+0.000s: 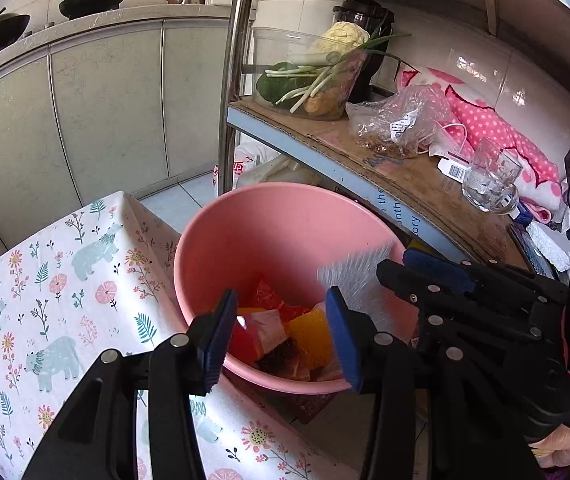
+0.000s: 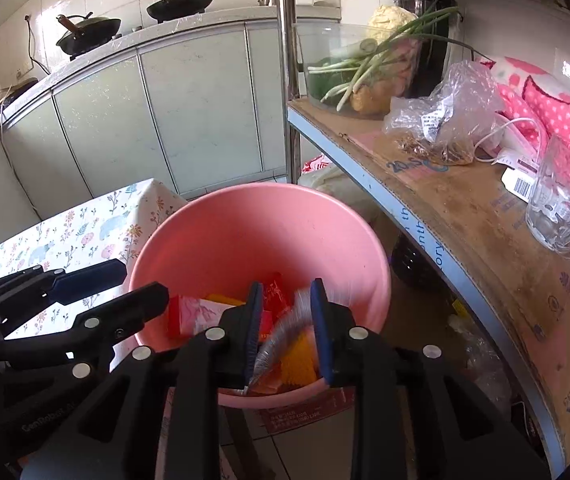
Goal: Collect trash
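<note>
A pink bin (image 1: 269, 188) stands on the floor between a table and a shelf, with several red, yellow and pink wrappers (image 1: 309, 332) in its bottom. My left gripper (image 1: 281, 300) hangs open over the bin's near rim, nothing between its blue pads. My right gripper (image 2: 287, 286) is over the same bin (image 2: 261, 188), its jaws a little apart. A clear, silvery wrapper (image 2: 281, 340) lies blurred and slanted between the pads, loose rather than pinched. From the left wrist that wrapper (image 1: 355, 280) shows just off the right gripper (image 1: 395, 264). The left gripper (image 2: 145, 280) appears at left.
A table with a floral bear cloth (image 1: 45, 280) stands left of the bin. To the right, a cardboard-lined shelf (image 1: 405, 168) carries a glass mug (image 1: 489, 184), a plastic bag (image 1: 397, 116) and a clear tub of vegetables (image 1: 309, 76). Pale cabinets (image 1: 105, 100) run behind.
</note>
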A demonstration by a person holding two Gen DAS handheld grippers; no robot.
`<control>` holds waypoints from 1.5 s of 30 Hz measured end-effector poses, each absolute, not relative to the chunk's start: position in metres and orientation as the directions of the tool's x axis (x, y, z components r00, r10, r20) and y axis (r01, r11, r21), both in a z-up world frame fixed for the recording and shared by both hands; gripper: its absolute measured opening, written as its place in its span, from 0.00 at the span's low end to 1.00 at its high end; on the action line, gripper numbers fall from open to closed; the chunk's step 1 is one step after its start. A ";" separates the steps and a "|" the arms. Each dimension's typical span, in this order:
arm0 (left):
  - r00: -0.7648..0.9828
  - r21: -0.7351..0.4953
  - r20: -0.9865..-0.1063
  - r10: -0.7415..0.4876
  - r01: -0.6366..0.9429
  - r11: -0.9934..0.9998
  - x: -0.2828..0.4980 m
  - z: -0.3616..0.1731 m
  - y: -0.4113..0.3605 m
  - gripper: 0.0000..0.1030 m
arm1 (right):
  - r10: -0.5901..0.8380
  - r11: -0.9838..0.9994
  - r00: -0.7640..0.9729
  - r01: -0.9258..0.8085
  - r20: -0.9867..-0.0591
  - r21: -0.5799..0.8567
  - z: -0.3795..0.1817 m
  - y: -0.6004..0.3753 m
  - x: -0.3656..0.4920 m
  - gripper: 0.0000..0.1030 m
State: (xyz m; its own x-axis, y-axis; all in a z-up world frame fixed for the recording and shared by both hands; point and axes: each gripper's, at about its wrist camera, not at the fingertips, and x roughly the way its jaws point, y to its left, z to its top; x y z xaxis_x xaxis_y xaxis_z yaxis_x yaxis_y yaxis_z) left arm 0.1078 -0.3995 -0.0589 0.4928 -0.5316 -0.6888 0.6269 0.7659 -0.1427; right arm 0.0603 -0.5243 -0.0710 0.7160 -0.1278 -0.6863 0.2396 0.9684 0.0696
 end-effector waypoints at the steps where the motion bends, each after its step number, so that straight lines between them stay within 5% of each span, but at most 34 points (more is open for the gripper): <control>1: 0.497 -0.142 -0.686 -0.531 0.625 0.768 0.108 -0.058 -0.399 0.44 | -0.127 0.969 0.720 0.238 -0.682 0.070 -0.070 -0.524 0.060 0.26; 12: 0.523 -0.144 -0.665 -0.534 0.612 0.778 0.101 -0.042 -0.386 0.47 | -0.094 0.976 0.764 0.196 -0.639 0.091 -0.049 -0.517 0.044 0.32; 22: 0.577 -0.144 -0.626 -0.525 0.576 0.805 0.082 -0.014 -0.358 0.48 | -0.096 0.982 0.804 0.174 -0.586 0.078 -0.022 -0.491 0.017 0.51; 32: 0.637 -0.137 -0.576 -0.512 0.542 0.829 0.056 0.012 -0.321 0.48 | -0.095 0.985 0.820 0.158 -0.564 0.063 -0.012 -0.464 -0.001 0.60; 45: 0.673 -0.135 -0.527 -0.519 0.536 0.833 0.027 0.031 -0.292 0.48 | -0.094 0.992 0.834 0.128 -0.544 0.024 -0.004 -0.433 -0.017 0.62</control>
